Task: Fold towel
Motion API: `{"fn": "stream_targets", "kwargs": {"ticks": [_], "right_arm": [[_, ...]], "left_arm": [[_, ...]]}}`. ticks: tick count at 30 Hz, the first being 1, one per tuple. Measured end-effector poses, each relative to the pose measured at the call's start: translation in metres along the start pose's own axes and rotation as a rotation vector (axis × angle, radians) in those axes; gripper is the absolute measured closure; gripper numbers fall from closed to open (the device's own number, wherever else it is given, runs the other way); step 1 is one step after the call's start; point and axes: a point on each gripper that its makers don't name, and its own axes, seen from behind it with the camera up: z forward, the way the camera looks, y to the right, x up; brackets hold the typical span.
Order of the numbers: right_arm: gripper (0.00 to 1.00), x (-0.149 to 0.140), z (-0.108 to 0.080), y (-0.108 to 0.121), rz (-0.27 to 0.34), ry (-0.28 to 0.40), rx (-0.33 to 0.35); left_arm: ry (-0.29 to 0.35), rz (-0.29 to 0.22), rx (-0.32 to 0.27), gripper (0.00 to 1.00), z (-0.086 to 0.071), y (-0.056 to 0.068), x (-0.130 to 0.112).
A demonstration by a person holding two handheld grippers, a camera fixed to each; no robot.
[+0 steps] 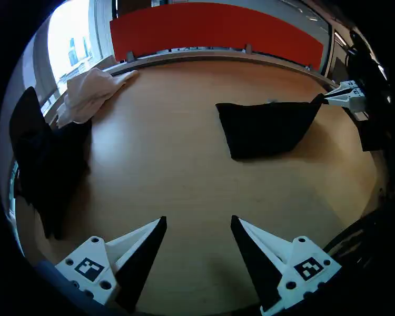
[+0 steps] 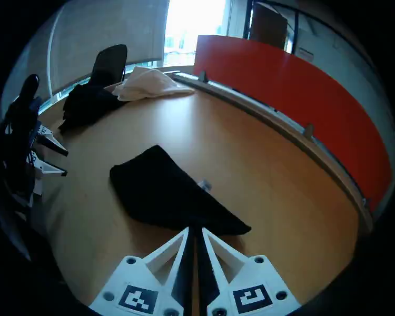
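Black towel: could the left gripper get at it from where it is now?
Probably yes. Only bare table lies between the open left gripper and the towel. The right gripper pinches one far corner, off to the side, so it shouldn't block the way.

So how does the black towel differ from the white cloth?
The black towel is dark, the white cloth pale. The black towel lies spread mid-table, a corner pinched by the right tongs; the white cloth sits crumpled at the far edge, unheld. Both rest on the table.

A wooden desk (image 1: 171,158), red divider panel (image 1: 213,26) and bright window (image 1: 71,37) behind.
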Motion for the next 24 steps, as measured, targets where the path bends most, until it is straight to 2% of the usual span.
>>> {"fn": "stream_targets", "kwargs": {"ticks": [14,24], "right_arm": [[0.97,0.024,0.005,-0.002,-0.058,0.02,0.027],[0.97,0.042,0.018,-0.016,-0.104,0.034,0.073]], "left_arm": [[0.003,-0.003,0.001,0.1,-0.001,0.0,0.0],[0.003,-0.006,0.0,0.1,-0.003,0.0,-0.002]]}}
